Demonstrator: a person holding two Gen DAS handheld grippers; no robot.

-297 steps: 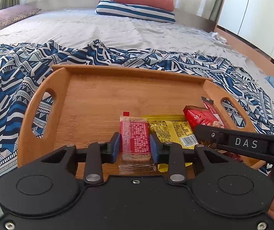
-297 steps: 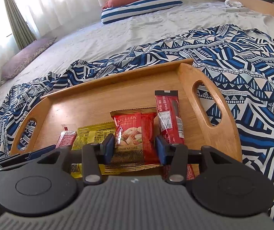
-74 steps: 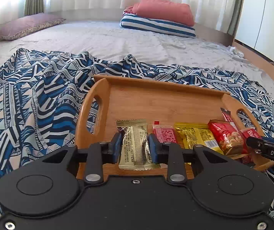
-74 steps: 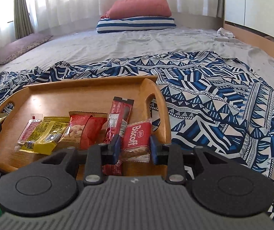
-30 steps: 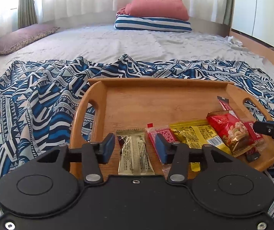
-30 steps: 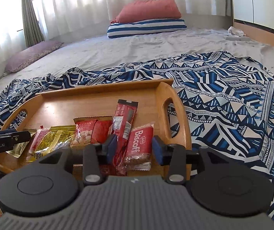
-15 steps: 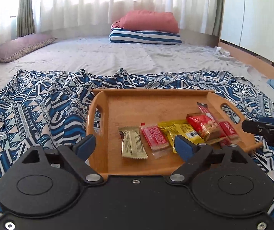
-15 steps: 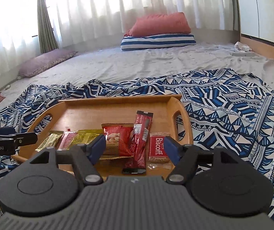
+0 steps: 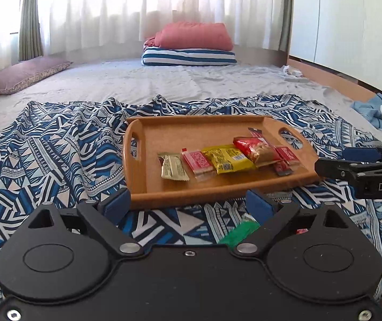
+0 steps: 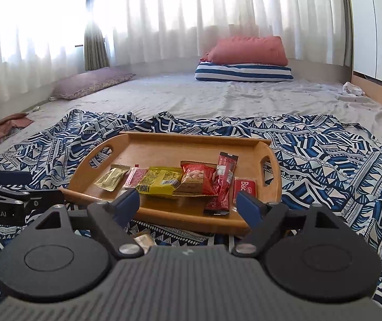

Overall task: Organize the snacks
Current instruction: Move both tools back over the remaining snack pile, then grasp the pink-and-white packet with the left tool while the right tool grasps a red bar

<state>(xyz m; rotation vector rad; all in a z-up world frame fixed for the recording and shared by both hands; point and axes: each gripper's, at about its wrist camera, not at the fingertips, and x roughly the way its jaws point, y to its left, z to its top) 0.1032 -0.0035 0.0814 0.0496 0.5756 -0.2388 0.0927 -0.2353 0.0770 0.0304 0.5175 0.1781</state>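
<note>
A wooden tray (image 9: 204,131) lies on a blue patterned cloth and holds a row of several snacks: a gold packet (image 9: 174,167), a pink packet (image 9: 198,160), a yellow packet (image 9: 227,158), a red nut packet (image 9: 255,147), a dark red stick (image 10: 222,184) and a red Biscoff packet (image 10: 245,186). My left gripper (image 9: 188,204) is open and empty, held back from the tray's near edge. My right gripper (image 10: 188,203) is open and empty, also in front of the tray (image 10: 164,144). Each gripper shows at the side of the other's view.
A green wrapper (image 9: 240,235) and a beige packet (image 10: 142,239) lie on the cloth (image 9: 57,155) in front of the tray. Beyond are a grey mattress, a red pillow on a striped one (image 9: 191,45), a purple pillow (image 9: 25,76), curtains and wardrobe doors.
Both grippers have let go of their packets, opened wide and pulled back from the tray. The gold packet and the Biscoff packet now lie in the tray.
</note>
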